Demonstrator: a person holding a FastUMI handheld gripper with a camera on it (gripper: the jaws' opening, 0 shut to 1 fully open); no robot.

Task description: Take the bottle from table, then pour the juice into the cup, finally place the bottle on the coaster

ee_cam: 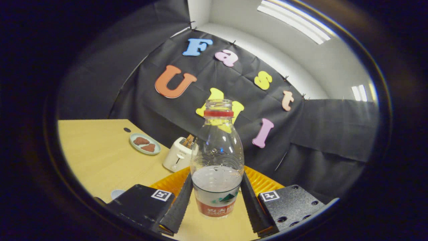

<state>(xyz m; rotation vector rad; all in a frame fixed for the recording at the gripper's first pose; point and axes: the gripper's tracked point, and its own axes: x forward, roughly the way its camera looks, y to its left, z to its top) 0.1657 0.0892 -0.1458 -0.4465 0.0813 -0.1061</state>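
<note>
scanning from nine o'clock, i see a plate (144, 143), then a toaster (178, 155) on the desk (97, 157). fingers (216, 201) are clamped on the bottle (217, 160) at its labelled lower body, dead ahead at twelve. uncapped, part-full, thin slippery plastic, i judge: hold low and gently.

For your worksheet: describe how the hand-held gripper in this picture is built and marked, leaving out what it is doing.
The gripper has two long, ridged jaws widening toward black, flat-topped blocks. Each block carries a small square black-and-white tag; the right block also shows round screw holes.
</note>
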